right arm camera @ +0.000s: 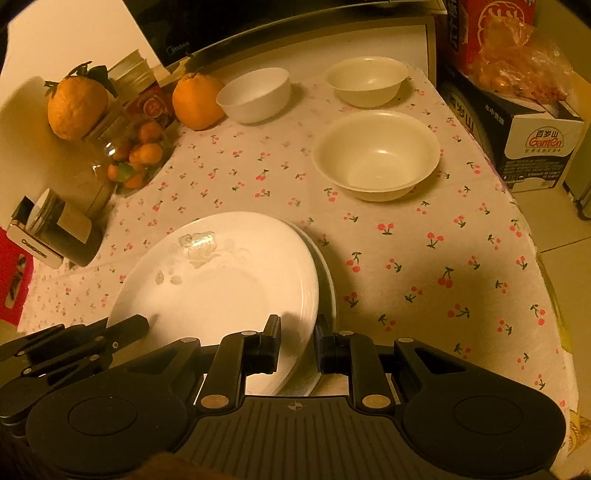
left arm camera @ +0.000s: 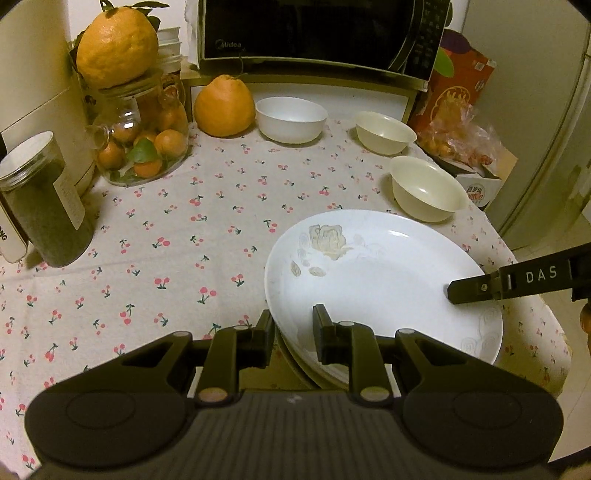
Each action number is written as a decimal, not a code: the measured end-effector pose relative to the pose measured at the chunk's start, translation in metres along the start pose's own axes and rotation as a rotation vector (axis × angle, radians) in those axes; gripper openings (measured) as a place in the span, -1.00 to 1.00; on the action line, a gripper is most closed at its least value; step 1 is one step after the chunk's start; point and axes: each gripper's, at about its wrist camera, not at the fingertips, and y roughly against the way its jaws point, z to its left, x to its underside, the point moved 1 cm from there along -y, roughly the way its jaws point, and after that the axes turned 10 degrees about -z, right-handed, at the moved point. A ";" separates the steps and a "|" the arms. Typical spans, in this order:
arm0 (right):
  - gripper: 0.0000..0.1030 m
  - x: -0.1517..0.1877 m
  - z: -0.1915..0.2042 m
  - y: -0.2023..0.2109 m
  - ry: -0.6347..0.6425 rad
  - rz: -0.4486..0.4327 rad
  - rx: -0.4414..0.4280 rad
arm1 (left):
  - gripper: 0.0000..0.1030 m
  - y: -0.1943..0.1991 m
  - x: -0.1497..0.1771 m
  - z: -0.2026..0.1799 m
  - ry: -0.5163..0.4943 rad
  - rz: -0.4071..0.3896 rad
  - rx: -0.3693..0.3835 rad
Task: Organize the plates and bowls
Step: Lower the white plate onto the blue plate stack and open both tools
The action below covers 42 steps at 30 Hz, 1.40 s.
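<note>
A white plate with an embossed rose sits just over a second plate at the table's near edge. My left gripper is shut on the top plate's left rim, one finger above and one below. Shut likewise, my right gripper grips the right rim of the same plate; the lower plate peeks out beside it. One right finger rests on the plate in the left wrist view. A white bowl and two cream bowls stand apart behind.
A cherry-print cloth covers the table. At the left stand a dark jar, a glass jar of small oranges and a big citrus. A microwave is behind, and boxes line the right edge.
</note>
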 end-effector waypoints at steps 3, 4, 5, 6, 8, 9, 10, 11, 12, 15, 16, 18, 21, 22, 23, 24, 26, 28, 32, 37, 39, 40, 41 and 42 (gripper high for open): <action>-0.63 0.000 0.001 0.000 0.004 -0.001 0.002 | -0.62 -0.001 0.000 0.000 0.002 0.004 -0.002; -0.63 0.000 0.001 0.001 0.008 -0.001 0.005 | -0.62 -0.001 0.000 0.000 0.002 0.006 -0.003; -0.63 0.000 0.002 0.001 0.011 -0.001 0.007 | -0.62 -0.001 0.000 0.000 0.002 0.008 -0.003; -0.63 0.000 0.002 0.001 0.014 -0.001 0.008 | -0.62 -0.002 0.000 0.000 0.002 0.012 -0.004; -0.63 0.000 0.003 0.001 0.025 -0.001 0.012 | -0.61 -0.003 0.001 0.000 0.004 0.023 -0.005; -0.63 0.000 0.004 0.001 0.030 -0.001 0.014 | -0.61 -0.004 0.001 0.000 0.006 0.026 -0.005; -0.63 0.000 0.004 0.001 0.034 -0.002 0.014 | -0.61 -0.004 0.002 0.000 0.006 0.028 -0.007; -0.63 0.001 0.005 0.001 0.037 -0.003 0.016 | -0.61 -0.005 0.002 0.000 0.003 0.027 -0.008; -0.63 0.001 0.005 0.000 0.039 -0.004 0.018 | -0.61 -0.005 0.001 0.000 0.000 0.027 -0.010; -0.63 0.001 0.006 0.000 0.041 -0.004 0.020 | -0.60 -0.005 0.001 -0.002 -0.017 0.026 -0.017; -0.63 0.001 0.006 0.001 0.043 -0.005 0.022 | -0.59 -0.005 0.001 -0.003 -0.025 0.028 -0.020; -0.63 0.001 0.007 0.001 0.050 -0.006 0.026 | -0.59 -0.005 0.001 -0.005 -0.039 0.028 -0.026; -0.62 0.002 0.009 0.001 0.057 -0.007 0.032 | -0.58 -0.005 0.001 -0.006 -0.052 0.031 -0.030; -0.62 0.002 0.010 0.001 0.058 -0.007 0.033 | -0.58 -0.005 0.001 -0.006 -0.056 0.032 -0.032; -0.62 0.002 0.010 0.002 0.061 -0.007 0.036 | -0.57 -0.005 0.001 -0.006 -0.060 0.033 -0.033; -0.61 0.003 0.011 0.002 0.063 -0.007 0.037 | -0.57 -0.006 0.001 -0.006 -0.063 0.034 -0.033; -0.61 0.003 0.012 0.003 0.067 -0.007 0.039 | -0.57 -0.006 0.000 -0.006 -0.071 0.037 -0.033; -0.61 0.003 0.012 0.003 0.069 -0.005 0.041 | -0.57 -0.007 0.000 -0.006 -0.073 0.041 -0.030; -0.61 0.003 0.013 0.005 0.077 -0.004 0.043 | -0.56 -0.008 -0.001 -0.004 -0.074 0.052 -0.024; -0.61 0.003 0.013 0.005 0.072 0.000 0.043 | -0.55 -0.009 -0.003 -0.005 -0.095 0.067 -0.021; -0.61 0.003 0.013 0.005 0.071 0.002 0.044 | -0.55 -0.010 -0.004 -0.005 -0.104 0.077 -0.018; -0.61 0.003 0.013 0.005 0.071 0.002 0.044 | -0.55 -0.010 -0.005 -0.005 -0.109 0.082 -0.016; -0.61 0.003 0.013 0.005 0.070 0.004 0.044 | -0.55 -0.011 -0.005 -0.005 -0.114 0.086 -0.014; -0.61 0.003 0.013 0.006 0.070 0.005 0.044 | -0.55 -0.011 -0.006 -0.005 -0.119 0.089 -0.013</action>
